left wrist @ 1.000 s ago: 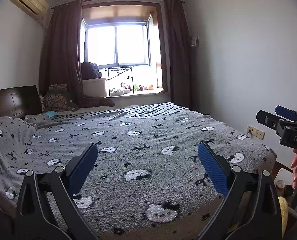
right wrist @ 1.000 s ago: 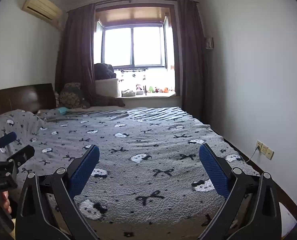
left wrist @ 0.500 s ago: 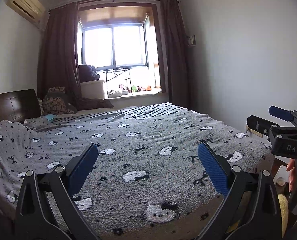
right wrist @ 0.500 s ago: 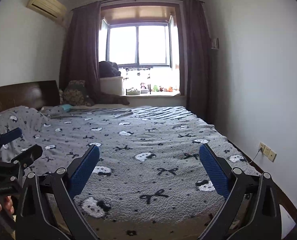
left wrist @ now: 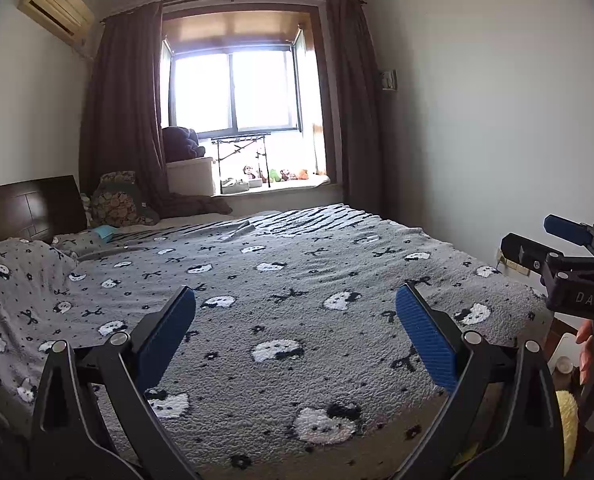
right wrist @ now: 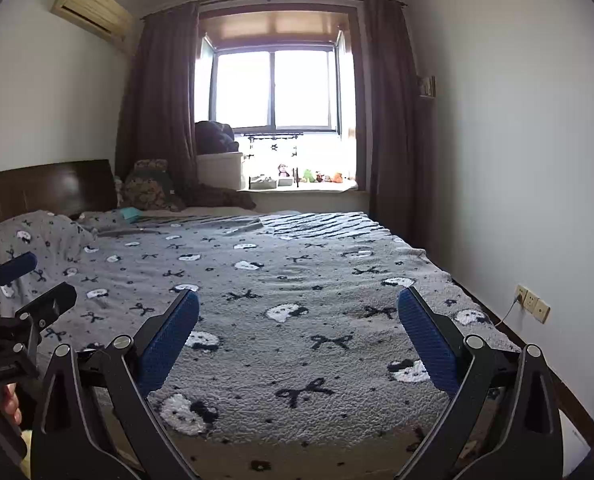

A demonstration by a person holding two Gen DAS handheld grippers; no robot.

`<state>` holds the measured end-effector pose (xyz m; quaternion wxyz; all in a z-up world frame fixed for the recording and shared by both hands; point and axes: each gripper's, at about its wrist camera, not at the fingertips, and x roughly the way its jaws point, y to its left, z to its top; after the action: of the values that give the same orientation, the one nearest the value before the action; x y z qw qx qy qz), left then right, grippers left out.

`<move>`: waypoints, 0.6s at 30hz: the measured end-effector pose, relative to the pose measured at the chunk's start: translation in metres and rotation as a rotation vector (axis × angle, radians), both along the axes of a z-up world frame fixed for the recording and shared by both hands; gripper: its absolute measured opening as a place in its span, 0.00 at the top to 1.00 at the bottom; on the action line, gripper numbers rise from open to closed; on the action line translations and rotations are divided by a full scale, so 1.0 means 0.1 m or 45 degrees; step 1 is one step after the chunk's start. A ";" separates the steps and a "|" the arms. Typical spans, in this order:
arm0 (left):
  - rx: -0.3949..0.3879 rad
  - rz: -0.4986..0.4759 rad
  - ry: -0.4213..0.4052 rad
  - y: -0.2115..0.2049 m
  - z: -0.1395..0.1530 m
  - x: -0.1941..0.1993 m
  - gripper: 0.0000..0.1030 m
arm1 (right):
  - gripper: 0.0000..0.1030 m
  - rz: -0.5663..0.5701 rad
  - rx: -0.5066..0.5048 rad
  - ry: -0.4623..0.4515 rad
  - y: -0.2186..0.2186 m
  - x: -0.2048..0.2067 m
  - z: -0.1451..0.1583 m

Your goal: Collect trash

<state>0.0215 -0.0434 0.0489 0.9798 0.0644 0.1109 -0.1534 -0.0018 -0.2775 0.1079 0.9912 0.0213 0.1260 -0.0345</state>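
My left gripper (left wrist: 295, 300) is open and empty, held over the foot of a bed with a grey cat-and-bow blanket (left wrist: 297, 272). My right gripper (right wrist: 297, 304) is open and empty too, beside it over the same bed (right wrist: 289, 280). Each gripper shows in the other's view: the right one at the right edge (left wrist: 549, 252), the left one at the left edge (right wrist: 29, 284). A small teal item (left wrist: 104, 232) lies near the pillows at the bed's far left; it also shows in the right wrist view (right wrist: 130, 213). I cannot tell what it is. No clear trash shows.
A dark headboard (left wrist: 25, 204) and a patterned cushion (left wrist: 117, 200) are at the far left. A window sill (left wrist: 281, 184) with small toys and a white box lies beyond the bed. A wall socket (right wrist: 531, 304) with a cord is on the right wall.
Both views have drifted slightly, framing the window more centrally. Both grippers stay open and empty over the bed.
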 end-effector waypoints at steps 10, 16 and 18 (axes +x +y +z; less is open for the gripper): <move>-0.007 0.010 0.001 0.02 0.02 -0.01 0.08 | 0.03 0.003 -0.003 0.008 0.07 -0.02 -0.02; -0.008 0.016 -0.001 0.02 0.02 -0.01 0.08 | 0.03 0.009 0.002 0.005 0.09 -0.03 -0.02; -0.008 0.016 0.001 0.02 0.02 -0.02 0.08 | 0.03 0.011 0.000 0.008 0.09 -0.03 -0.03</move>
<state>0.0196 -0.0411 0.0509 0.9809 0.0604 0.1111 -0.1477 -0.0046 -0.2681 0.1049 0.9909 0.0208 0.1291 -0.0304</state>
